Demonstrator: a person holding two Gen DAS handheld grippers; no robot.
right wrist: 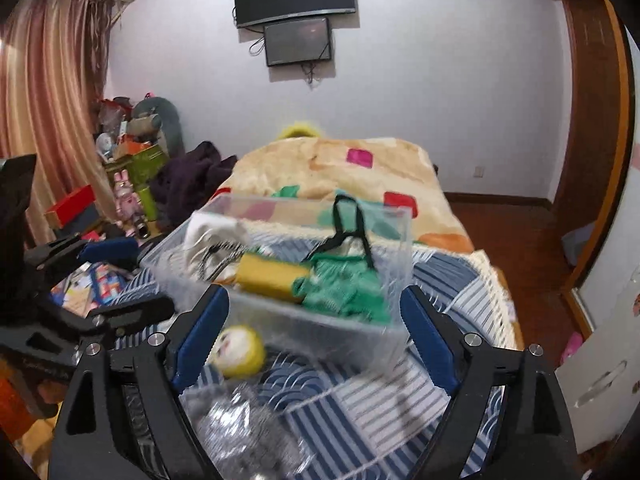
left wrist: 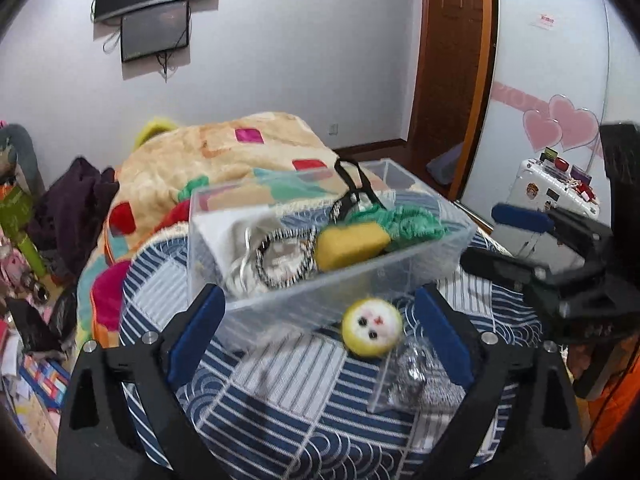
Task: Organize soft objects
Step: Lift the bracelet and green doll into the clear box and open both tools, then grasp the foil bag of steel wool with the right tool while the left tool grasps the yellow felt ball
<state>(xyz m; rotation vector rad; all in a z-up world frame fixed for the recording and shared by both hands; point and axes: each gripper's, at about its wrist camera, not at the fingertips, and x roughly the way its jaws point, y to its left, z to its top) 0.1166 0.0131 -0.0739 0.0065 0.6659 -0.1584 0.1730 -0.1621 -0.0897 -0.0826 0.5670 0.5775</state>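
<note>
Soft objects fill a clear plastic bin (left wrist: 332,240) sitting on a blue-and-white striped quilt (left wrist: 280,392) spread over the bed, the bin placed near the middle of that quilt. From left to right inside it lie a pale cloth (left wrist: 228,236), a black-and-white striped pouch (left wrist: 280,256), a yellow sponge (left wrist: 352,244) and a green knitted piece (left wrist: 416,222), with black straps (left wrist: 356,184) rising above the rim. Just outside the bin's near wall, a round yellow plush face (left wrist: 372,332) rests on the quilt, and a grey fuzzy item (left wrist: 424,384) lies beside it under a clear sheet. The left gripper (left wrist: 316,344) stands with its blue-padded jaws spread wide, nothing pressed between them. The right gripper (right wrist: 316,348) is likewise spread wide and empty, framing the bin's near corner. A patchwork blanket (left wrist: 224,156) covers the far end of the bed. Both views are motion-blurred.
</note>
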